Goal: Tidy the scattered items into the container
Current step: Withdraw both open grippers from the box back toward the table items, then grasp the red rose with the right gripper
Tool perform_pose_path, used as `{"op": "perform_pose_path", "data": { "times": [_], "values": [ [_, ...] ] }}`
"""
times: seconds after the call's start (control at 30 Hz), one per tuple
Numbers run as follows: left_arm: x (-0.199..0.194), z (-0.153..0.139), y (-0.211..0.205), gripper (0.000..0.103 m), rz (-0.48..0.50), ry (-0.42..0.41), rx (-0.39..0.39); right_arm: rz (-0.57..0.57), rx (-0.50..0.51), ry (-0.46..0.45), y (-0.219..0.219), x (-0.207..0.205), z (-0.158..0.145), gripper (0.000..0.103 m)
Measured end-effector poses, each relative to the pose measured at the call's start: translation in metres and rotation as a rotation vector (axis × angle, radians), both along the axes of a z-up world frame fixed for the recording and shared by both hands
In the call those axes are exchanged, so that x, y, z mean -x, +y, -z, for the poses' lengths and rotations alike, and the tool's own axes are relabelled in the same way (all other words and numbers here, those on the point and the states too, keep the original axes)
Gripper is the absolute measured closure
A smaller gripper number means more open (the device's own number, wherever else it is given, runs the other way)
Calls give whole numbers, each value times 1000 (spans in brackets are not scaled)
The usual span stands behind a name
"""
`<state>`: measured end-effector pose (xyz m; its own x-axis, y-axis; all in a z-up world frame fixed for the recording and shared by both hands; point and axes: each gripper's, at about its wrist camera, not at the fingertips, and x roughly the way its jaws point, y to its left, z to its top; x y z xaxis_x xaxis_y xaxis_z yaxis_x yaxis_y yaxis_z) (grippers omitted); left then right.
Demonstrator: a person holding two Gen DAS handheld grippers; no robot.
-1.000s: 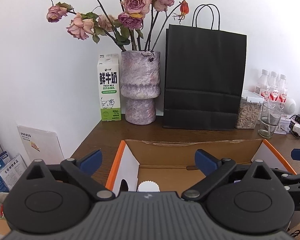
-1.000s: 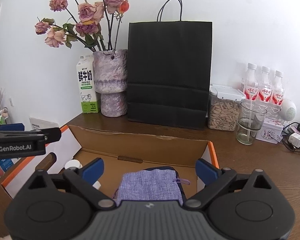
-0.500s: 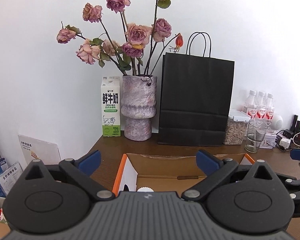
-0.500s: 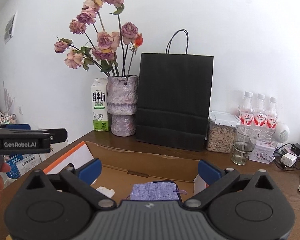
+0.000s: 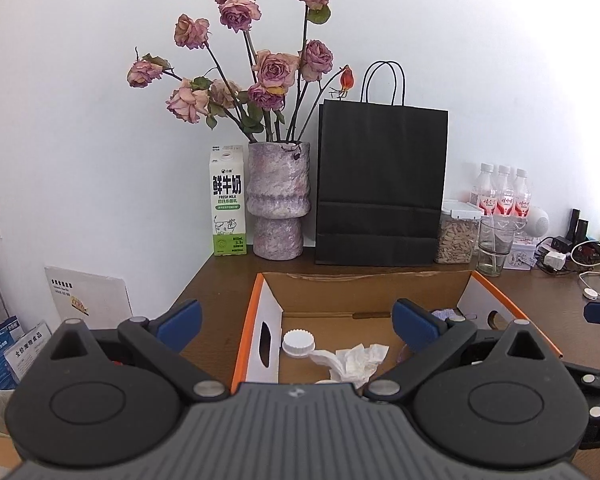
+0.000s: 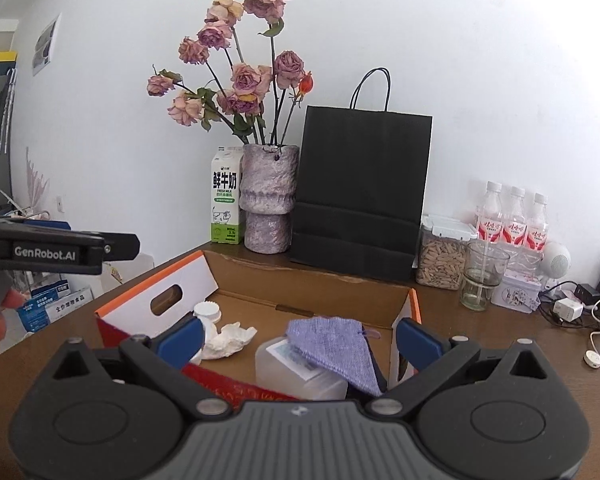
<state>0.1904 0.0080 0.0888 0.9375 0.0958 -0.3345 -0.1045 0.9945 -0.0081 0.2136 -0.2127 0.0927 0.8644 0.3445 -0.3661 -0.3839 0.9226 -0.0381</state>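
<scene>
Left wrist view: left gripper (image 5: 296, 322) hangs above the cardboard box (image 5: 364, 288), fingers spread wide w/ nothing between them. Inside the box – a white ribbed cap (image 5: 298, 343) by its left wall, crumpled tissue (image 5: 356, 360) just right of the cap. Behind the box: milk carton (image 5: 228, 200), vase (image 5: 278, 200), black paper bag (image 5: 380, 184).

Right wrist view: right gripper (image 6: 298, 340) also spread & empty, over the box's near edge. In the box – a purple cloth (image 6: 334, 342) draped on a translucent container (image 6: 296, 372), tissue to their left. Glass (image 6: 482, 274) stands right of the box.

Black paper bag (image 5: 381, 184), vase of roses (image 5: 278, 200), milk carton (image 5: 228, 200)
</scene>
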Motion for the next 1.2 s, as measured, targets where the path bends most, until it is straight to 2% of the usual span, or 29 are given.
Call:
{"op": "perform_pose_path", "data": {
  "times": [0.4,0.6,0.83,0.97,1.2],
  "values": [
    [45,23,13,0,-4,28,27,48,-15,79,-23,44,33,0],
    [71,46,21,0,15,43,53,67,-6,135,-31,60,55,0],
    [95,78,21,0,26,71,53,27,47,179,-18,74,78,0],
    [102,89,20,0,6,49,57,-3,66,180,-1,77,86,0],
    [105,95,12,0,34,7,40,10,113,158,26,75,92,1]
  ]
}}
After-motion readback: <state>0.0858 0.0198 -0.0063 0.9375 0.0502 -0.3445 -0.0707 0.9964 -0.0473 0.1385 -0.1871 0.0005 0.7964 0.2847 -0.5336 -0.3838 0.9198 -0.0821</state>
